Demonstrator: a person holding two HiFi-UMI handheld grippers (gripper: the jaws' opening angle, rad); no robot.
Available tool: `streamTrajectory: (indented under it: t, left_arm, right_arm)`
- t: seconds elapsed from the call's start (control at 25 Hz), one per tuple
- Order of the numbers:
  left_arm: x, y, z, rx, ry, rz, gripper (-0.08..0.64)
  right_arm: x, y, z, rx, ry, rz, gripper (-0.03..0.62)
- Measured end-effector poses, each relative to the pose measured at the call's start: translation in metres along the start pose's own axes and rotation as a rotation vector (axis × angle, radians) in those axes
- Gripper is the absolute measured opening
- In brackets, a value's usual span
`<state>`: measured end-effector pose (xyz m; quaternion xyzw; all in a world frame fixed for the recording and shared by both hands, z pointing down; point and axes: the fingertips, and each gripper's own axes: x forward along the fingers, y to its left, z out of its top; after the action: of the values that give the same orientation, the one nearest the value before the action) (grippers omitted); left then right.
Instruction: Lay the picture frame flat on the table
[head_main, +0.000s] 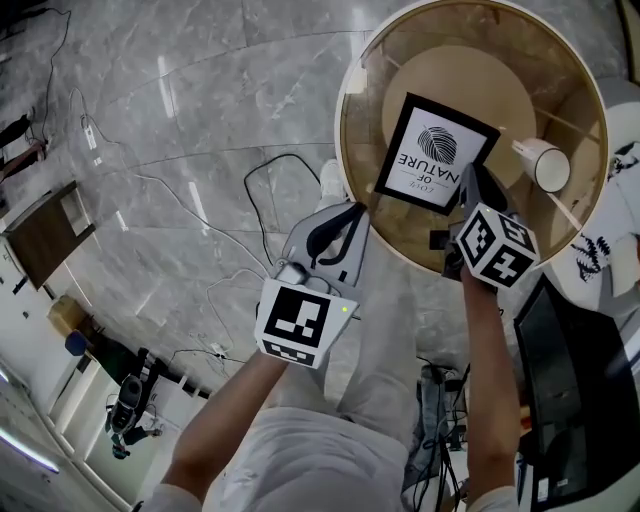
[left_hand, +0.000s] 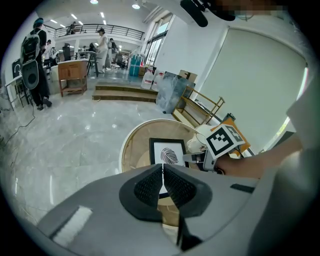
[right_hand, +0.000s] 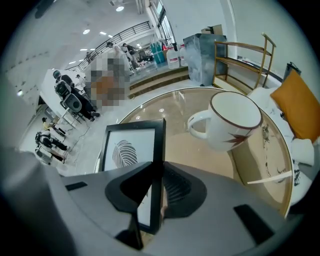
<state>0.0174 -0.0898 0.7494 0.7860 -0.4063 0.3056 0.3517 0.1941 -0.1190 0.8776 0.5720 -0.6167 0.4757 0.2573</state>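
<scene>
In right gripper view alone, right gripper clamps picture frame edge

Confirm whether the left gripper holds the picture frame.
No, the left gripper has its fingers shut on nothing; the right gripper clamps the picture frame.

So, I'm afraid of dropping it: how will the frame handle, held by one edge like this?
Probably stiff: the frame shows no sag in the right gripper, shut on one edge. Held off-centre, it may swivel. Its smooth face and the glass table suggest it could slide and is breakable.
</scene>
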Motion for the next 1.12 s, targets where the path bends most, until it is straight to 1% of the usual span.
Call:
streamTrajectory:
  t: [0.12, 0.4, 0.6, 0.92, 1.12]
  left_arm:
    - [0.001, -0.002, -0.005, -0.002, 0.008, -0.009, 0.011]
    - [0.003, 0.001, -0.008, 0.008, 0.008, -0.011, 0.009]
    - [-0.005, 0.003, -0.008, 0.014, 0.004, -0.016, 0.009]
    - [-0.032, -0.003, 0.003, 0.036, -0.016, -0.027, 0.009]
    - [-0.052, -0.009, 0.017, 0.048, -0.030, -0.035, 0.009]
  right_arm:
    - [0.004, -0.005, -0.002, 0.025, 0.004, -0.031, 0.058]
    - [0.017, -0.004, -0.011, 0.003, 0.007, -0.066, 0.060]
    - [0.008, -0.010, -0.008, -0.003, -0.011, -0.130, 0.060]
    - [-0.024, 0.004, 0.001, -0.026, -0.025, -0.112, 0.058]
    - [-0.056, 0.014, 0.012, -0.010, -0.045, -0.102, 0.058]
